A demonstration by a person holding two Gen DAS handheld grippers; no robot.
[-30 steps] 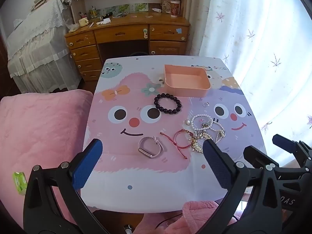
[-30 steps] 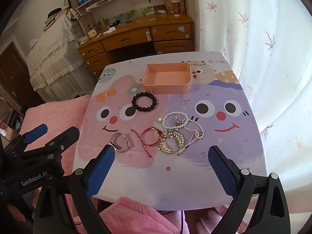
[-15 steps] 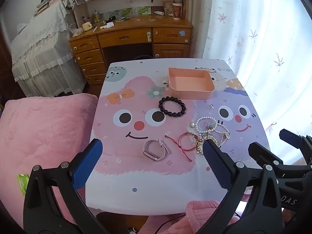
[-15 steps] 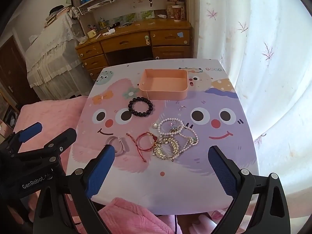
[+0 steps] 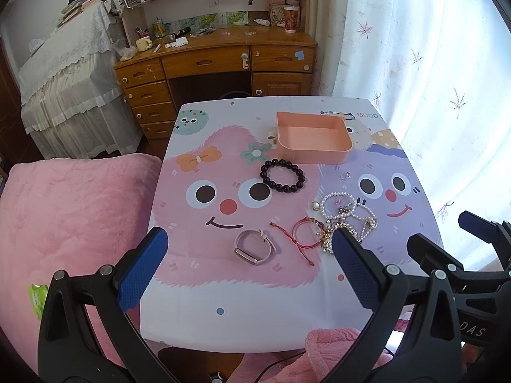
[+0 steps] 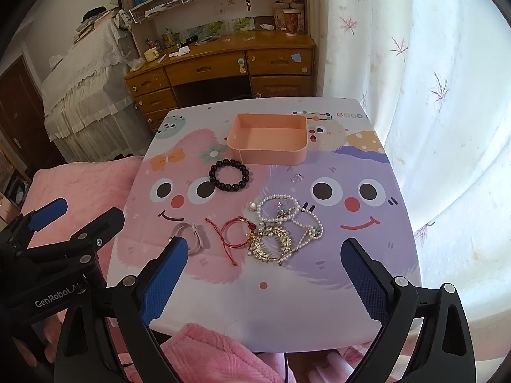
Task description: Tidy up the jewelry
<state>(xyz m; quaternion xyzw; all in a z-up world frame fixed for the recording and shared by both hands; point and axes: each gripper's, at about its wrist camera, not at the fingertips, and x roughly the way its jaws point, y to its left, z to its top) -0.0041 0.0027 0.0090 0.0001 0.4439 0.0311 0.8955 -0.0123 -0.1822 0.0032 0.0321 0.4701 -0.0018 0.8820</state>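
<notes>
1. Hovering above the worktop [image 5: 223, 319]: left claw [image 5: 246, 268] and right claw [image 6: 265, 274], both spread, holding nothing.
2. Peach tray [image 5: 311, 148]: far side.
3. Black bead bracelet [image 5: 282, 176], pearl strands [image 6: 287, 214], red cord bracelet [image 6: 236, 234]: loose between.

In the right wrist view, the pink watch band [image 6: 188, 237] is partly hidden behind a blue finger pad [image 6: 163, 282]. In the left wrist view, the gold piece [image 5: 329, 239] is partly covered by a pad [image 5: 354, 271]. The tangled pearl strands [image 6: 287, 220] cannot be separated by eye. The small ring [image 6: 297, 177] is too small to be made out.
</notes>
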